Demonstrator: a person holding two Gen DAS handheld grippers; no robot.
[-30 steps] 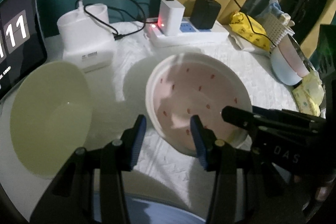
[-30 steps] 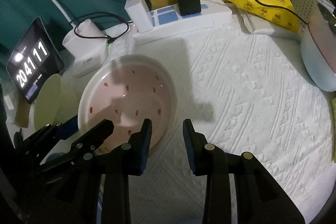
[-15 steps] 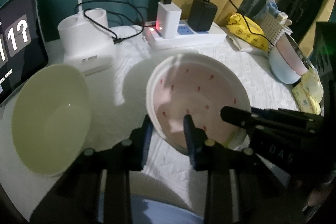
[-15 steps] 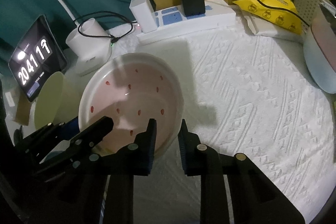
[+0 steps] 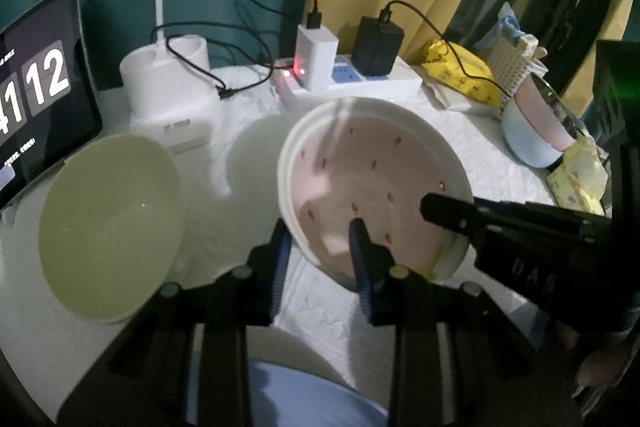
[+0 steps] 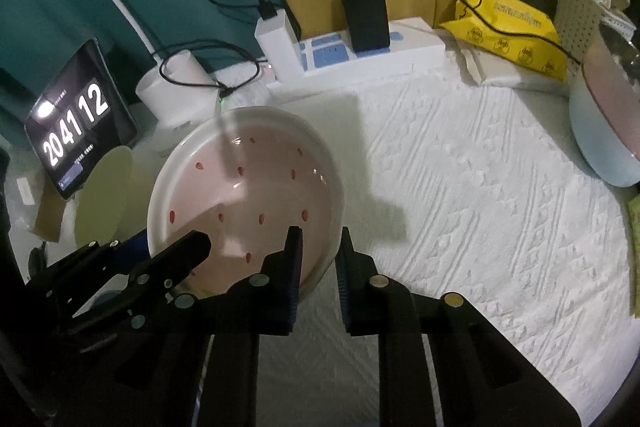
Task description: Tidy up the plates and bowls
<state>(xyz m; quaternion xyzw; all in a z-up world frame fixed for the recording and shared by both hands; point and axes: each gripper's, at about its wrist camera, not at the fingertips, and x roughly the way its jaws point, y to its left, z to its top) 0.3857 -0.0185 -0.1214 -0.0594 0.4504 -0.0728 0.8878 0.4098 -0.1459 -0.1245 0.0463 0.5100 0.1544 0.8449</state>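
Observation:
A pink plate (image 5: 372, 179) with red specks and a white rim lies on the white cloth between my two grippers. My left gripper (image 5: 318, 231) is shut on its near left rim, one finger outside and one inside. My right gripper (image 6: 320, 239) straddles the plate's (image 6: 244, 195) right rim. Its jaws are closing and the pads lie against the rim. Each gripper shows in the other's view as black fingers (image 5: 444, 207) (image 6: 180, 251) at the plate's edge. A pale green bowl (image 5: 112, 227) (image 6: 104, 195) stands to the left. A blue bowl with a pink inside (image 5: 532, 135) (image 6: 604, 131) leans at the right.
A power strip (image 6: 360, 59) with two chargers and cables runs along the back. A white lamp base (image 5: 172, 95) and a tablet clock (image 5: 36, 87) are at the back left. Yellow packs (image 6: 512, 23) lie at the back right. A blue dish (image 5: 304, 395) shows below my left gripper.
Both grippers' jaws have narrowed onto the pink plate's rim, the left first and the right after it. The plate has stayed where it was. The clock's digits have flipped.

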